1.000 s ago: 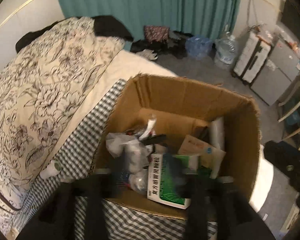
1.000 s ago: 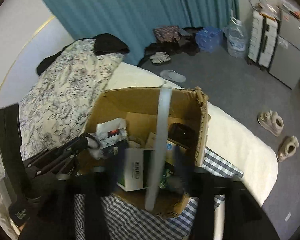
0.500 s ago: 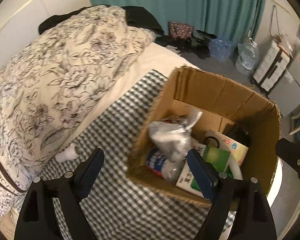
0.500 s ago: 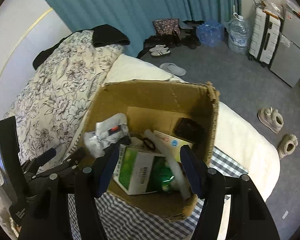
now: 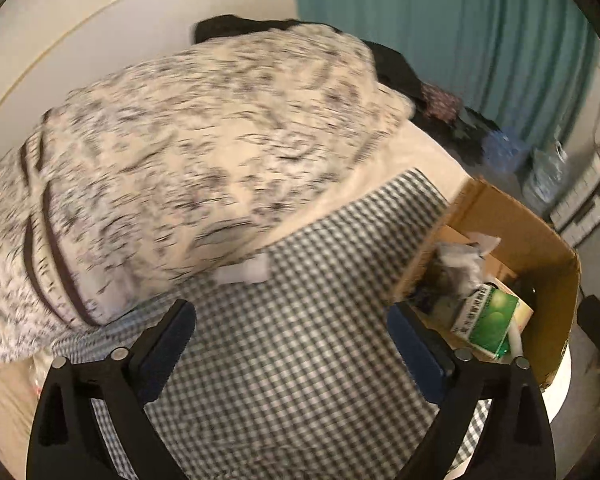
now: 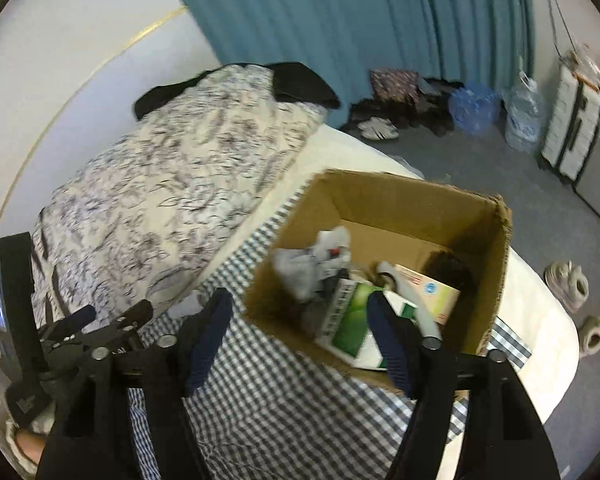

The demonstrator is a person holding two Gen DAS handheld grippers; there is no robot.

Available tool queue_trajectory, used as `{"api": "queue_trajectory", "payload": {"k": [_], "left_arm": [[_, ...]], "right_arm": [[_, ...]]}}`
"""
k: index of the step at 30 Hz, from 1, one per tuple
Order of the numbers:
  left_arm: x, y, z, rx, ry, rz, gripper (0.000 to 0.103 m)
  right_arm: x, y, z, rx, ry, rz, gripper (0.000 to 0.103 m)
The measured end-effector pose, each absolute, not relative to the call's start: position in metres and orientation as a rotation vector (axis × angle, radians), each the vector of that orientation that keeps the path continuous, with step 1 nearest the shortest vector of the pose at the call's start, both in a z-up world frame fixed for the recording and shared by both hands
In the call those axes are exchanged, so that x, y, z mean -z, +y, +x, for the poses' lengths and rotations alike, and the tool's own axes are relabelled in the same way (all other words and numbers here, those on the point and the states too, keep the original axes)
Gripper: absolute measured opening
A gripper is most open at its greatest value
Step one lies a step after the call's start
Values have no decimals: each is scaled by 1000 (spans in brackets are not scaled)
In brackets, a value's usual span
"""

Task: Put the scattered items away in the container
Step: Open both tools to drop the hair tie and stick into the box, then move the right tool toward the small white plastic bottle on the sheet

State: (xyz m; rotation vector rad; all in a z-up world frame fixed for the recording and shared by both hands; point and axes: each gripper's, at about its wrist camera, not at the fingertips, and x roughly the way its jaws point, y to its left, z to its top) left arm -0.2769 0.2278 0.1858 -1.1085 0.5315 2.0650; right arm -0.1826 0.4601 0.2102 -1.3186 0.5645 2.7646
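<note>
The left claw [image 5: 290,330] stands with its jaws wide apart and nothing between them, hanging over the checked cloth [image 5: 300,360] on the bed. It points toward twelve o'clock, where a small white item [image 5: 244,272], blurred but likely a little bottle or tube, lies on the cloth right at the hem of the floral quilt [image 5: 180,140]. That spread and aim suit a reach for this last loose piece, I judge; the blur makes its exact lie hard to read.

The right claw [image 6: 300,332] is likewise parted and empty, held low over the near-left corner of the cardboard box [image 6: 496,280], its right finger in front of the box's contents and its left finger over the cloth. The left tool shows at nine o'clock in that view, level with it, so both hands sit side by side before the box.

The box rests on the cloth at three o'clock of the left claw. Inside it lie a green-and-white carton [image 6: 352,320], a crumpled white bag [image 6: 300,268], a white tube [image 6: 414,304], a pale flat packet [image 6: 428,288] and something dark in the far corner. Things are piled loosely, leaning on one another, because they seem dropped in rather than stacked. Most of the tidying looks done.
</note>
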Motion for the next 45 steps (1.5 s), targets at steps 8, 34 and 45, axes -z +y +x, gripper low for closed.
{"api": "queue_trajectory", "payload": {"k": [8, 34, 45], "left_arm": [[-209, 126, -317, -2177, 422, -1089, 103], [-147, -34, -433, -2358, 262, -1317, 103], [-77, 0, -476, -2379, 210, -1503, 103]], "right_arm": [[-227, 373, -163, -2912, 476, -1328, 88], [-191, 195, -179, -3087, 22, -1391, 89], [-120, 192, -254, -3070, -161, -1538, 89]]}}
